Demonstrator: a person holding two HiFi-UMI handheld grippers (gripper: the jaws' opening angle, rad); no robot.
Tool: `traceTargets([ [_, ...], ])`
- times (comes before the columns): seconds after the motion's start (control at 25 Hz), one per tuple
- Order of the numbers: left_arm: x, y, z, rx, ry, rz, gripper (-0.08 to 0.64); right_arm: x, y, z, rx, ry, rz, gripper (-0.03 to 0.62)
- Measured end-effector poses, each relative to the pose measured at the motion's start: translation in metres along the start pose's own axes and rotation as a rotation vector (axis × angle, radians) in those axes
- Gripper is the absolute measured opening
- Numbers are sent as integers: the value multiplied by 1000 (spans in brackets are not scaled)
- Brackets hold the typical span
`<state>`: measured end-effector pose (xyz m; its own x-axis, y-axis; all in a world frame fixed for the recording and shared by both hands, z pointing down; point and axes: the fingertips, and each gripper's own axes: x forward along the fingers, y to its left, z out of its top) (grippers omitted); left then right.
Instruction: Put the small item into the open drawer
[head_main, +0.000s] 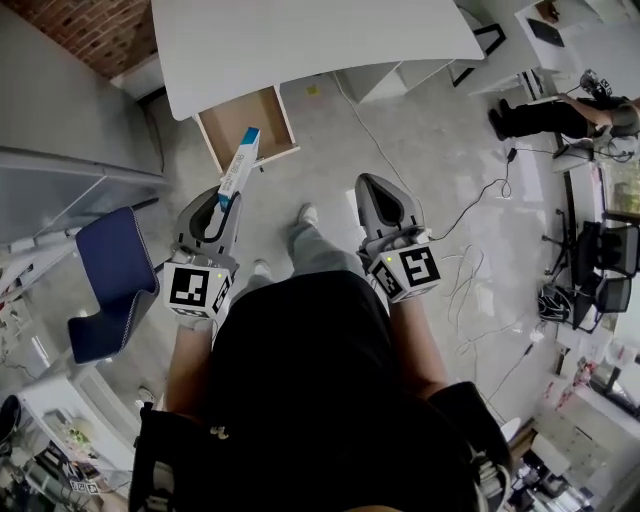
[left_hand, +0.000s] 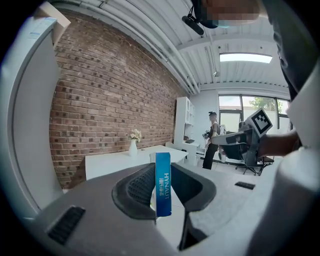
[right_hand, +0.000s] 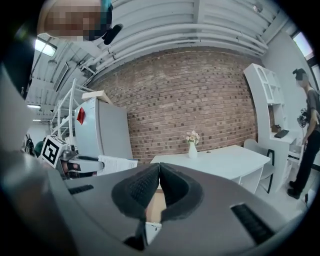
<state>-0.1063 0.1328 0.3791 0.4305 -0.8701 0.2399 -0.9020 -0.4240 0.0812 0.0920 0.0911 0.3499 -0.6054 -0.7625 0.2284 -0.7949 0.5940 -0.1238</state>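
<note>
My left gripper (head_main: 222, 196) is shut on a slim blue and white box (head_main: 239, 166), whose far end reaches toward the open wooden drawer (head_main: 246, 125) under the white table (head_main: 310, 40). In the left gripper view the blue box (left_hand: 163, 184) stands upright between the jaws of that gripper (left_hand: 161, 192). My right gripper (head_main: 378, 196) is held over the floor to the right of the drawer, shut with nothing in it. In the right gripper view the gripper (right_hand: 159, 176) has its tips touching, and the drawer's wood (right_hand: 156, 205) shows through the gap below them.
A blue chair (head_main: 110, 280) stands at the left beside a grey cabinet (head_main: 60, 170). Cables (head_main: 470, 270) trail over the floor at the right. A person (head_main: 560, 115) stands at the far right near office chairs (head_main: 600, 265). A vase with flowers (right_hand: 192, 145) is on the white table.
</note>
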Motion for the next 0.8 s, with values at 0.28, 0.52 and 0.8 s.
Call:
traceTargets([
  [0.28,58,0,10,-18,29,111,94,45,-57,17,2,13,116,12],
  [0.52,89,1,0,-2,103,148,94,76,-79,20,1,38,198,12],
  [0.8,106,13,-13,-30,154,155,94,100,-84,12,19,63,219,12],
])
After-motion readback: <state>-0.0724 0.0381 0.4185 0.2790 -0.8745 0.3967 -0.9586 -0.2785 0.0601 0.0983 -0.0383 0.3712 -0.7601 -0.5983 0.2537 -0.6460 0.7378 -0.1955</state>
